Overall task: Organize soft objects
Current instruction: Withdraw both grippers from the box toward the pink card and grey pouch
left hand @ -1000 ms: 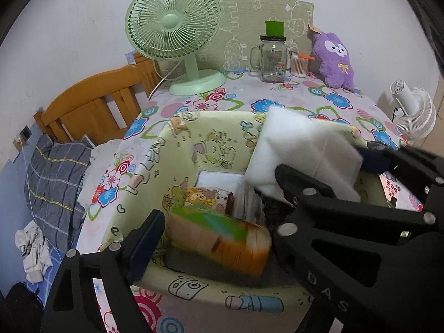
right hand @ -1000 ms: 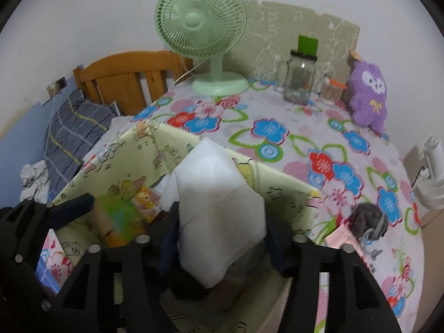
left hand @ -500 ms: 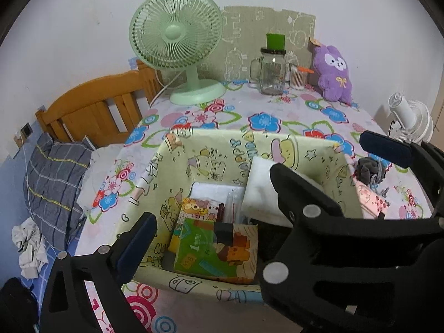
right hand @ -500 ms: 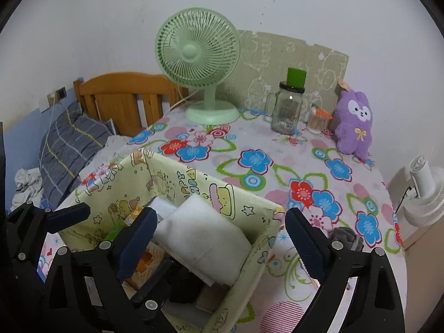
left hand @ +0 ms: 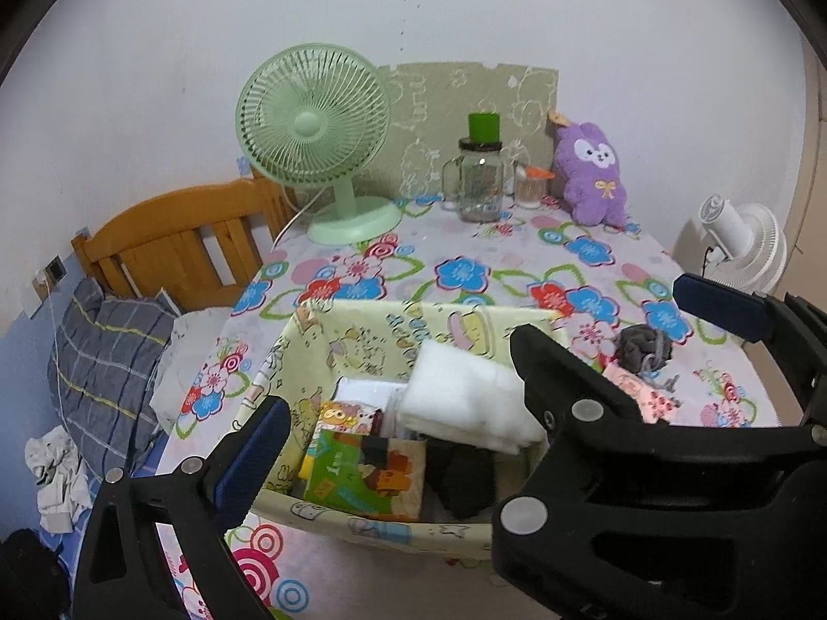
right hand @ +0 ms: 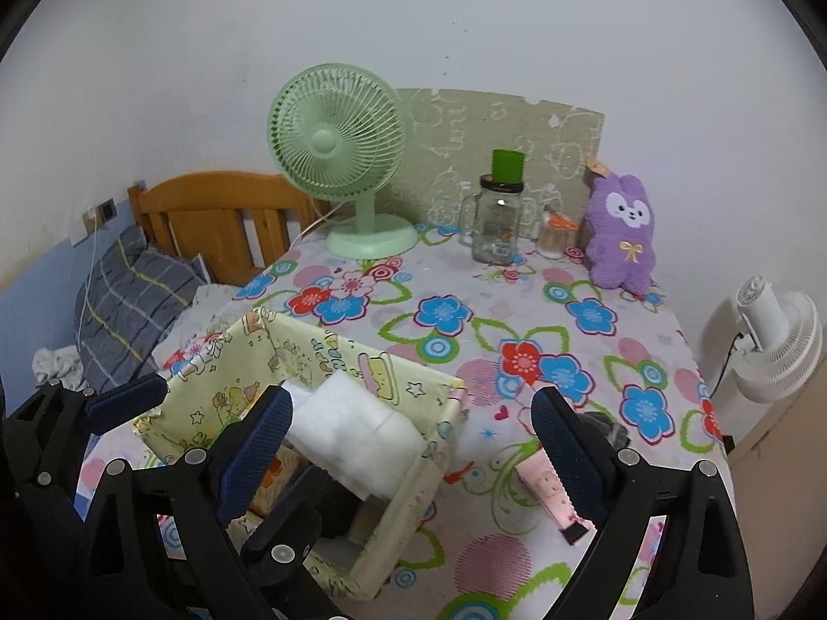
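A folded white cloth [left hand: 465,398] [right hand: 356,439] lies in the yellow cartoon-print fabric basket [left hand: 362,330] [right hand: 243,361], resting on the other contents. A colourful pack [left hand: 362,475] and a dark item [left hand: 465,475] lie beside it. My right gripper [right hand: 413,429] [left hand: 615,330] hangs open above the basket's right end, touching nothing. My left gripper [left hand: 413,460] is open over the near side; its right finger is hidden behind the right gripper. On the table to the right lie a grey balled cloth [left hand: 646,349] and a pink pouch [left hand: 641,395] [right hand: 548,491]. A purple plush [left hand: 594,181] [right hand: 623,230] sits at the back.
The floral table [left hand: 465,274] carries a green fan [left hand: 315,155], a glass jar mug with a green lid [left hand: 480,181] and a small toothpick jar at the back. A white fan [left hand: 744,248] stands off the right edge. A wooden headboard [left hand: 170,237] and plaid pillow are left.
The right gripper let go of the white cloth, which dropped from above the basket into it. Both grippers opened wider and pulled up and back from the basket.
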A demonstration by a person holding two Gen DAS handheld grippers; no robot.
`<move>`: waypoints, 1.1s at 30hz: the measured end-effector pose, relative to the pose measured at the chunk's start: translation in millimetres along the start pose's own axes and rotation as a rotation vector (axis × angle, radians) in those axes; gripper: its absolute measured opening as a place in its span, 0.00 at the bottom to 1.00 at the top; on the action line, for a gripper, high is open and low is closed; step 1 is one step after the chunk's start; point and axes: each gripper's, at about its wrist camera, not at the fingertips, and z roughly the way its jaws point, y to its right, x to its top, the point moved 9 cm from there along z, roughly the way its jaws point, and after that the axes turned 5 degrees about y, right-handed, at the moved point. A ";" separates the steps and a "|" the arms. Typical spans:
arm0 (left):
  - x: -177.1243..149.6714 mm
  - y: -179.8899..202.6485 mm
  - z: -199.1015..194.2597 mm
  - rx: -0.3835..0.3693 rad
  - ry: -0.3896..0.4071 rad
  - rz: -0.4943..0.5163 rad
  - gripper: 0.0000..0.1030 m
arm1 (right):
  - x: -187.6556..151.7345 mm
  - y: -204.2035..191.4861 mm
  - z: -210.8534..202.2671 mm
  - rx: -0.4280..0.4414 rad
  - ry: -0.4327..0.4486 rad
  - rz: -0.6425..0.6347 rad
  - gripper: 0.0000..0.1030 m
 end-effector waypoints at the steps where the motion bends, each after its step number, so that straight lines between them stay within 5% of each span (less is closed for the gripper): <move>1: 1.4 2.6 -2.6 -0.004 0.007 0.002 0.97 | 0.3 1.9 -2.4 -0.002 0.002 0.005 0.93; 33: 20.2 93.8 -45.4 -0.119 0.088 0.060 0.97 | -5.5 88.1 -79.8 -0.143 0.074 0.089 0.93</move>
